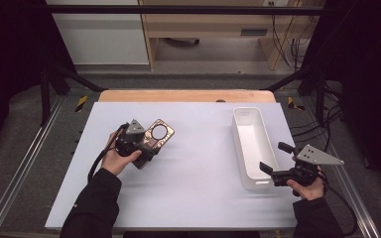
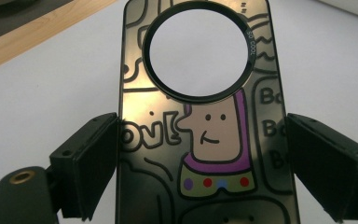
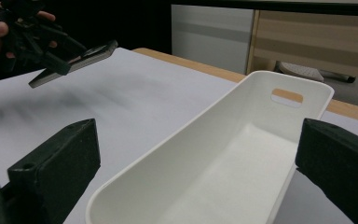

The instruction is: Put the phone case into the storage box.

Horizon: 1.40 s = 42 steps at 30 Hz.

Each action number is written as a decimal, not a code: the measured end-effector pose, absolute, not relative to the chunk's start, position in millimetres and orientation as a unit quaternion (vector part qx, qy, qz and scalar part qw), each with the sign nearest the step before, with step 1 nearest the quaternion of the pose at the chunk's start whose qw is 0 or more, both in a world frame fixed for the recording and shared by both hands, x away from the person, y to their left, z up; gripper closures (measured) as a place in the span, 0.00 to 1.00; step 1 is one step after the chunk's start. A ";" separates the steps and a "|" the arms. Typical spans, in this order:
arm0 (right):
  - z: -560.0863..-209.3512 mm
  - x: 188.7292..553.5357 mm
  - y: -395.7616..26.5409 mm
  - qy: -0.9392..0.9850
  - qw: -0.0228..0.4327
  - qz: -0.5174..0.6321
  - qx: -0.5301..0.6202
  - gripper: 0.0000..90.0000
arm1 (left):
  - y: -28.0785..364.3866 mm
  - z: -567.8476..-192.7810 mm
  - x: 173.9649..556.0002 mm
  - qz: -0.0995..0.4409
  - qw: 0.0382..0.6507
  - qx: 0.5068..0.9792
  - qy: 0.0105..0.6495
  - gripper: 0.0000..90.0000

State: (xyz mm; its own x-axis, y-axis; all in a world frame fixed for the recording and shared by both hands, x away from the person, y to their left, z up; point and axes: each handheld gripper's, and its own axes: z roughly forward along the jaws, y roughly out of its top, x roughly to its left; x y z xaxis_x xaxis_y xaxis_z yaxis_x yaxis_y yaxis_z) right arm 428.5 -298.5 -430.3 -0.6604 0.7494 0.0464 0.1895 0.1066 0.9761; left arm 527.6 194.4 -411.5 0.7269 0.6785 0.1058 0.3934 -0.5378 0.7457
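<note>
Phone case (image 2: 200, 140), dark with cartoon drawings and a round camera opening, is being gripped by its long edges in the left tongs (image 1: 146, 144), lifted above the left half of the white worktop (image 1: 193, 173). Right tongs (image 1: 274, 166) are standing open, jaws spread around the near end of the white oblong bin (image 3: 214, 186).
</note>
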 end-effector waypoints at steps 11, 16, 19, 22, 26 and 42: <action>-430.1 428.2 -296.7 0.707 0.239 0.578 0.329 0.00 | 188.9 -407.5 501.4 0.196 0.386 0.855 0.284 0.13; -429.9 428.1 -295.9 0.709 0.239 0.577 0.327 0.00 | 185.4 -408.4 493.4 0.197 0.390 0.857 0.273 0.13; -429.8 428.0 -295.6 0.710 0.238 0.577 0.327 0.00 | 182.4 -406.1 489.2 0.198 0.394 0.857 0.267 0.13; -429.5 427.7 -295.5 0.710 0.238 0.578 0.324 0.00 | 178.7 -404.5 484.7 0.198 0.398 0.858 0.258 0.13; -429.5 427.6 -294.4 0.712 0.236 0.577 0.322 0.00 | 175.2 -404.1 481.1 0.197 0.398 0.861 0.249 0.13; -424.3 424.4 -283.7 0.730 0.231 0.572 0.295 0.00 | 147.6 -402.1 459.5 0.189 0.400 0.875 0.195 0.13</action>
State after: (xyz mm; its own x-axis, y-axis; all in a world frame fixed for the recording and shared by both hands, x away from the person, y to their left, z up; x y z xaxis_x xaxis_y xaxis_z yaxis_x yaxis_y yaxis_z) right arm 424.4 -283.7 -424.3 -0.7192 0.6948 0.0007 0.1663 0.1711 0.9711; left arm 459.5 147.6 -402.1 0.8525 0.4928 0.1745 0.1902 -0.6033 0.7745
